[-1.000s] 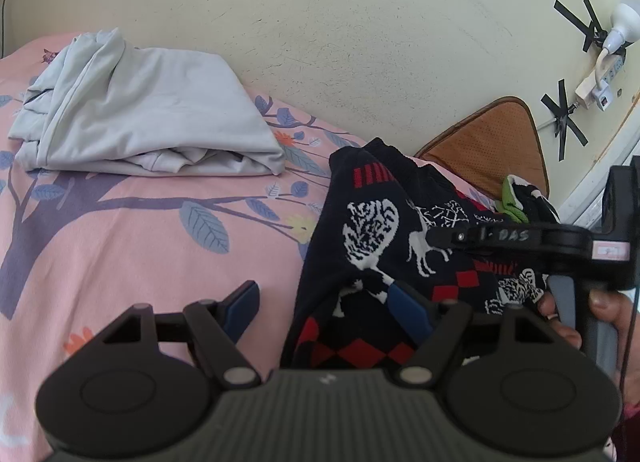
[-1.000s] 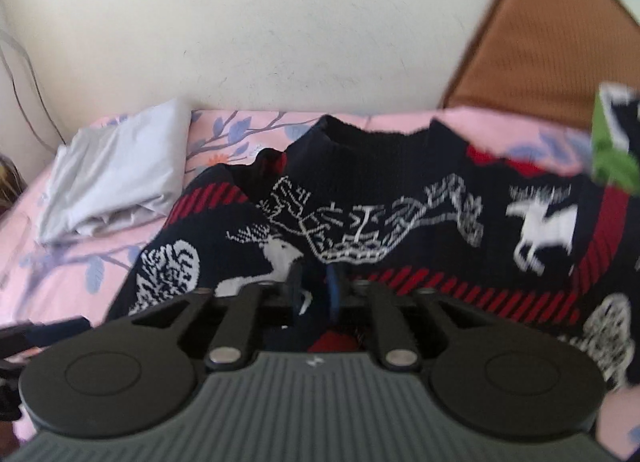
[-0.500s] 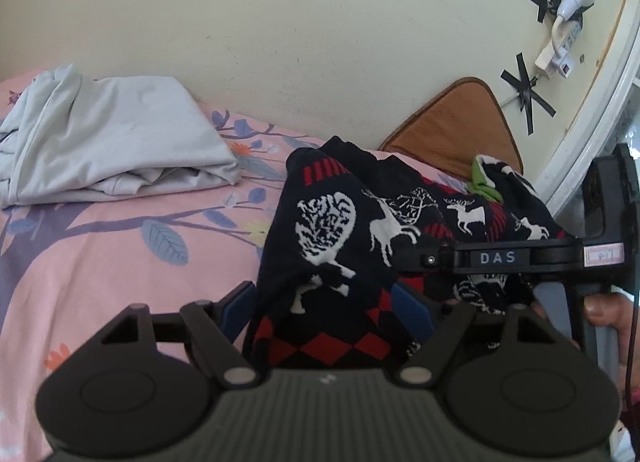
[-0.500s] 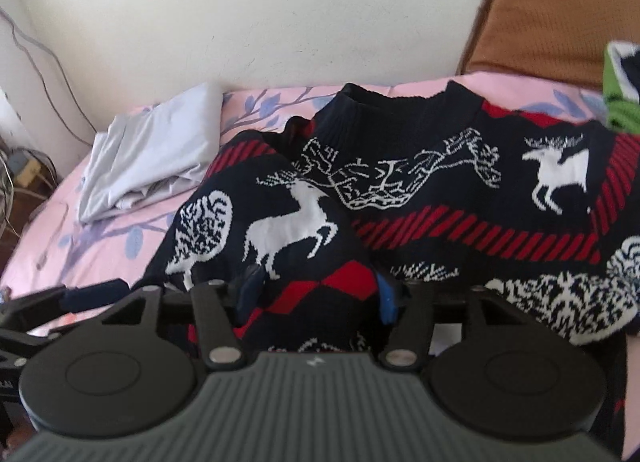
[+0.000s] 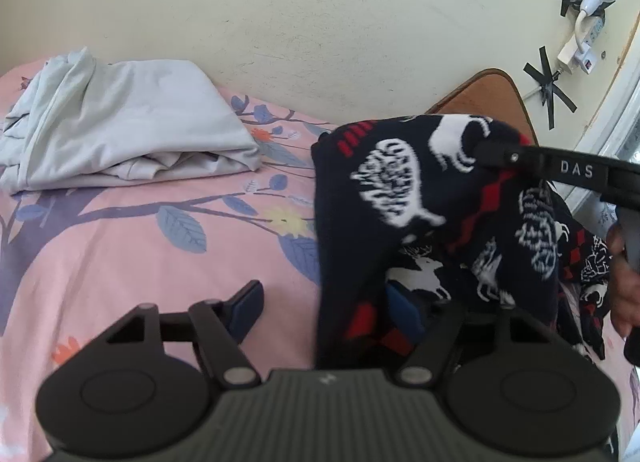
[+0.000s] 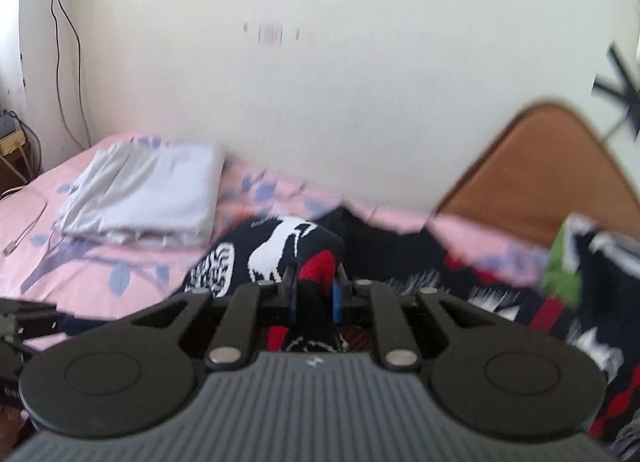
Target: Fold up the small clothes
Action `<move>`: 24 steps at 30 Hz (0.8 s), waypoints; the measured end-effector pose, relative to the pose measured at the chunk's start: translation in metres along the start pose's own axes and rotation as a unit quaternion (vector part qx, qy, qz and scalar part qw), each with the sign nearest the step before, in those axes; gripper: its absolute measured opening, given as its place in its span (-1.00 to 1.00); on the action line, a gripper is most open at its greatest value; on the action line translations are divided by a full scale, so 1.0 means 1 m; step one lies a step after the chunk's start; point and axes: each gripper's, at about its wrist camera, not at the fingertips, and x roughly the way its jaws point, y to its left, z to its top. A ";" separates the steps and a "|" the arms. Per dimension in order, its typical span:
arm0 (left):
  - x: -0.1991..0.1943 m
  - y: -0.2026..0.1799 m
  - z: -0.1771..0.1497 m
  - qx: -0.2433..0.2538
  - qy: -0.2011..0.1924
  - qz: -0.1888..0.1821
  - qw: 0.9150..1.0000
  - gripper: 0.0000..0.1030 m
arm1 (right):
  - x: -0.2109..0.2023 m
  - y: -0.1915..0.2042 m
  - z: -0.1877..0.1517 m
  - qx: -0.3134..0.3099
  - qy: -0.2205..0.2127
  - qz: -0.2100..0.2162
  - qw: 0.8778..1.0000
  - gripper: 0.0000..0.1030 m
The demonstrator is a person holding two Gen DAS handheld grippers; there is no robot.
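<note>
- Right gripper (image 6: 314, 296) has its fingers clamped on a fold of the sweater (image 5: 404, 190), raised off the bed (image 5: 120, 246).
- Left gripper (image 5: 324, 304) has its fingers apart, the hem lying between them, ungripped.
- Judged step: carrying the near-left part across; next, lay it flat and release.
- Only the left view shows the hand (image 5: 624, 294); only the right view shows the cable (image 6: 24, 228).

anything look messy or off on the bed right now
The dark navy knitted reindeer-pattern sweater is bunched up and lifted off the pink floral bedsheet, pinched in the right tool, not flat. The open left tool straddles its edge. The folded light grey cloth lies a bit rumpled.
</note>
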 end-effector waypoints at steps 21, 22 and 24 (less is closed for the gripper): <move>0.000 -0.003 0.000 0.002 0.000 -0.001 1.000 0.44 | 0.047 -0.040 -0.043 0.110 0.122 0.020 0.986 0.62; 0.000 -0.003 0.000 0.003 0.000 0.000 1.000 0.45 | 0.051 -0.039 -0.048 0.118 0.125 0.019 0.985 0.67; 0.000 -0.003 0.000 0.004 0.000 0.000 1.000 0.46 | 0.053 -0.041 -0.054 0.137 0.116 0.021 0.983 0.72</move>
